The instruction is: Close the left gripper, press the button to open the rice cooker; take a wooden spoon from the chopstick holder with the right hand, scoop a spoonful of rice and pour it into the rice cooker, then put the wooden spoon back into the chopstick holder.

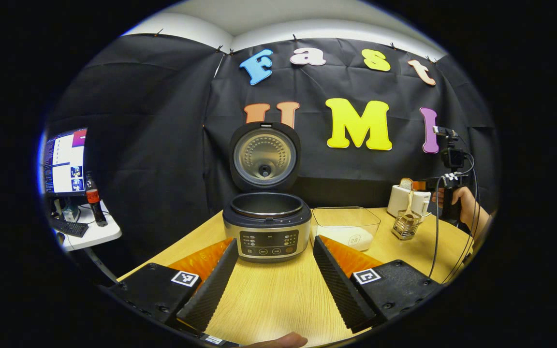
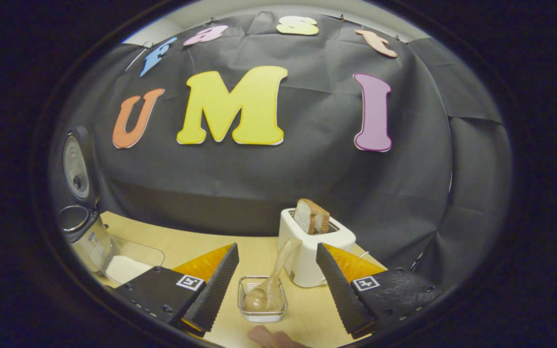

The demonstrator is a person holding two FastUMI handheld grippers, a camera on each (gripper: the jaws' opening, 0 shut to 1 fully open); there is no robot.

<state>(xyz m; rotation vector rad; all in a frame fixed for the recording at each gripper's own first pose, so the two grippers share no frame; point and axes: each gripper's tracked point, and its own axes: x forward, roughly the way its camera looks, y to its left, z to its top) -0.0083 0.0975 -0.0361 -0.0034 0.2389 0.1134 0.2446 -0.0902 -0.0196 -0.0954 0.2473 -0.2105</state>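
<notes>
1. The wooden spoon point(image 2: 270, 282) stands in the chopstick holder point(image 2: 262, 299), just in front of the toaster point(image 2: 307, 253); nothing grips it.
2. The right gripper point(image 2: 274, 275) is spread wide and empty, one finger on each side of the holder.
3. The rice cooker point(image 1: 267, 227) sits far-centre on the table point(image 1: 273, 295), lid up, so the button step looks done.
4. The rice container point(image 1: 346, 227) stands just right of it; whether they touch is unclear.
5. The left gripper point(image 1: 273, 268) is open and empty, near the cooker.
6. Left to do: take the spoon, scoop, pour, return it.
</notes>
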